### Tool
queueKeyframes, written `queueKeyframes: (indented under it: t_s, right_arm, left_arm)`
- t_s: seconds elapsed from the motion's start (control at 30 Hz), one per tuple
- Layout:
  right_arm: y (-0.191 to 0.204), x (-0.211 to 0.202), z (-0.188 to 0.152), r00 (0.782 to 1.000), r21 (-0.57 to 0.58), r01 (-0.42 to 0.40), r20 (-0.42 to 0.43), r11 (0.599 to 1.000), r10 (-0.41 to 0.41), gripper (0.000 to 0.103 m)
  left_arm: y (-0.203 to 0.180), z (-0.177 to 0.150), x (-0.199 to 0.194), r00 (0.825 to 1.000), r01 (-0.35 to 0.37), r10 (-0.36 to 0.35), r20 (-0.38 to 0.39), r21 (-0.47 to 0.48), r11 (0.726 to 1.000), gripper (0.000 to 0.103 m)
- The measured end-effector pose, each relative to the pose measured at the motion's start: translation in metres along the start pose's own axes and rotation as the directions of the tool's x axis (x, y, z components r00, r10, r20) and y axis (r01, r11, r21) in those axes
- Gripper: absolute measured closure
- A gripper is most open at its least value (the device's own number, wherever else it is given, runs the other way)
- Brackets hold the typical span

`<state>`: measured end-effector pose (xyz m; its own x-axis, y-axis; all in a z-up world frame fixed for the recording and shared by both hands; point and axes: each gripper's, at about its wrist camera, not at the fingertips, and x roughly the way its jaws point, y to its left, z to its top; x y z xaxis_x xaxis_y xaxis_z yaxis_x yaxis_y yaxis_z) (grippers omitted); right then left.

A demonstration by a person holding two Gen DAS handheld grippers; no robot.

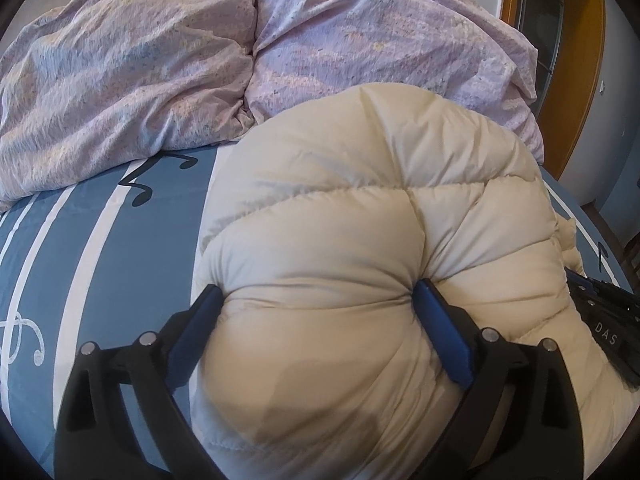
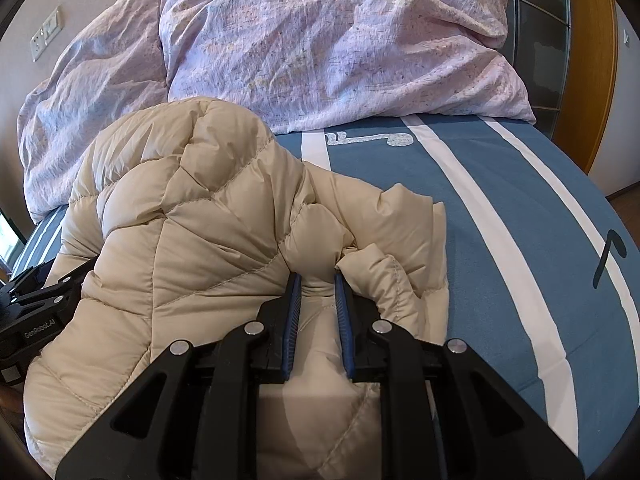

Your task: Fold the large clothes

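Note:
A cream quilted down jacket [image 1: 360, 200] lies bunched on the bed. In the left wrist view my left gripper [image 1: 318, 288] stands wide open around a puffy bulge of it; the fabric swells into the gap and touches both blue pads [image 1: 444, 332]. The right wrist view shows the jacket [image 2: 180, 220] with a loose sleeve end [image 2: 400, 240] lying to the right. My right gripper [image 2: 316, 276] is shut on a fold of the jacket, which sits pinched between its narrow-set pads. Each gripper shows in the other's view: the right one [image 1: 608, 320], the left one [image 2: 36, 308].
The bed sheet [image 1: 120, 260] is blue with white stripes and music notes, bare on the right in the right wrist view [image 2: 520, 200]. A crumpled pink duvet [image 1: 140, 60] [image 2: 320, 40] fills the far side. A wooden door frame [image 1: 580, 80] stands beyond the bed's right edge.

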<state>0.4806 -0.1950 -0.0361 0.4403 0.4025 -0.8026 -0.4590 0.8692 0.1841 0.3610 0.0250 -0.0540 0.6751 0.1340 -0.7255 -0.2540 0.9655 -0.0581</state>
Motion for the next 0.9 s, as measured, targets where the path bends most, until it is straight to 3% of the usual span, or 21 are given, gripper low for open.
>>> queueKeyframes:
  t_s: [0.43, 0.9]
  right_arm:
    - [0.0000, 0.0005, -0.0006, 1.000, 0.002, 0.000, 0.002, 1.000, 0.000, 0.085]
    - [0.0013, 0.0006, 0.0008, 1.000, -0.007, 0.017, 0.002, 1.000, -0.017, 0.085]
  left_arm:
    - [0.0021, 0.0001, 0.0012, 1.000, 0.012, -0.012, -0.005, -0.011, 1.000, 0.006]
    - [-0.0043, 0.0016, 0.0028, 0.998, -0.059, 0.059, -0.018, 0.018, 0.998, 0.003]
